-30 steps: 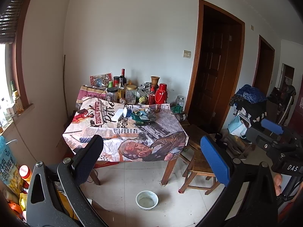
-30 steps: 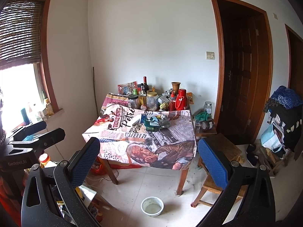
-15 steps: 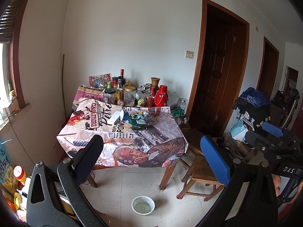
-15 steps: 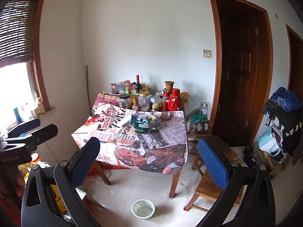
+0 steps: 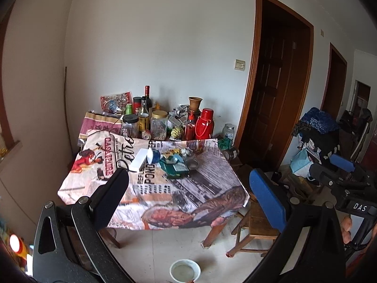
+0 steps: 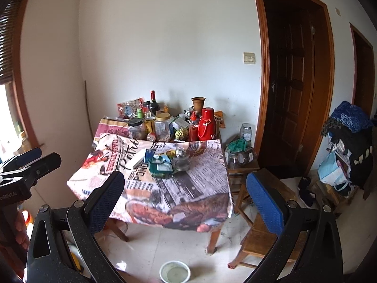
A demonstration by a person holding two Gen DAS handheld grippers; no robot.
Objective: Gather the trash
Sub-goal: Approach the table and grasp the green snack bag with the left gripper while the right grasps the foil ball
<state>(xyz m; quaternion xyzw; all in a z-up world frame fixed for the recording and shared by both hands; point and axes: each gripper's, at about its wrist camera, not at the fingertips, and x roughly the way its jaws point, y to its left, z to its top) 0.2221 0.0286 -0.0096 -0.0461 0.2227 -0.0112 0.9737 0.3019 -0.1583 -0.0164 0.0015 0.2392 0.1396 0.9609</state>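
A heap of trash (image 5: 175, 162) (image 6: 162, 164) lies mid-table: green wrappers, a crumpled foil ball (image 5: 186, 151), a blue cup (image 5: 152, 156) and a white box (image 5: 139, 160). The table (image 5: 212, 184) (image 6: 202, 184) wears a newspaper-print cloth. My left gripper (image 5: 190, 188) is open and empty, well short of the table. My right gripper (image 6: 186, 189) is likewise open and empty, at a similar distance. Each gripper shows at the edge of the other's view.
Bottles, jars and a red thermos (image 5: 204, 123) (image 6: 207, 123) crowd the table's back edge. A wooden chair (image 5: 256, 221) (image 6: 266, 226) stands right of the table, a white bowl (image 5: 185, 271) (image 6: 174, 271) on the floor in front. Dark doors and piled bags (image 6: 346, 146) are at right.
Both grippers have moved closer to the table, which now looms larger; jaws stayed open and empty.
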